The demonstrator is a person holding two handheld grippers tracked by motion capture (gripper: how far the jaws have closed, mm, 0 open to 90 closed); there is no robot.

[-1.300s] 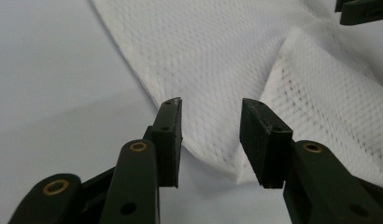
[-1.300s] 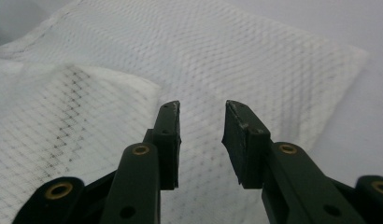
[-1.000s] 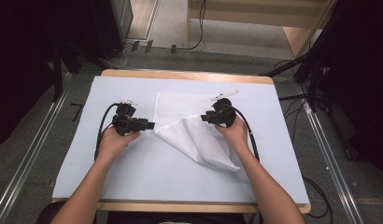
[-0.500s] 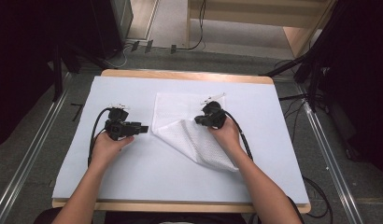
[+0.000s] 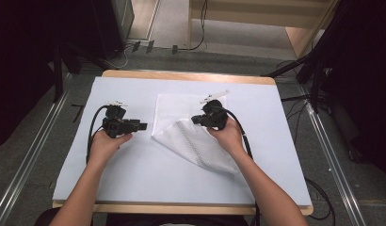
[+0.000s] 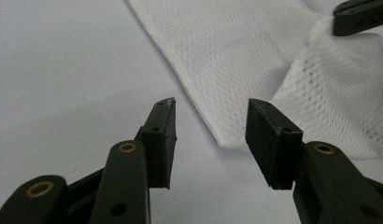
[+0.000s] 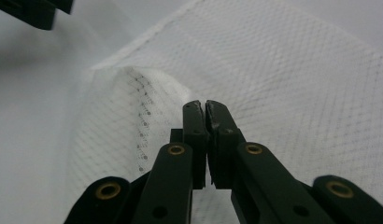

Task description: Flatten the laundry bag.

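One white mesh cloth [image 5: 191,136] is lying on the table [image 5: 134,183], a little right of the middle and nearer the far edge than the near one. Two hands are working over it, each carrying one set of tongs, so two tongs in all.

The right tongs [image 5: 197,120] are sitting over the middle of the cloth, and their jaws, having just been closing, are now pressing together with a fold of the mesh pinched at the tips (the right gripper view is showing the two pads meeting and the fabric bunching up beside them). From that pinch the cloth is rising in a soft ridge, with one flap draping toward the near right corner of the table while the rest is lying flat toward the far edge.

The left tongs [image 5: 141,126] are hovering just beside the cloth's left edge, jaws standing well apart and holding nothing; in the left gripper view the cloth's near corner [image 6: 227,140] is lying just past the open tips.

The table is wearing one pale sheet, its wooden rim showing at the far and near edges. I am seeing no readable writing or labels anywhere. One black cable is trailing from each gripper. Between the tongs and the cloth, nothing is standing in the way.
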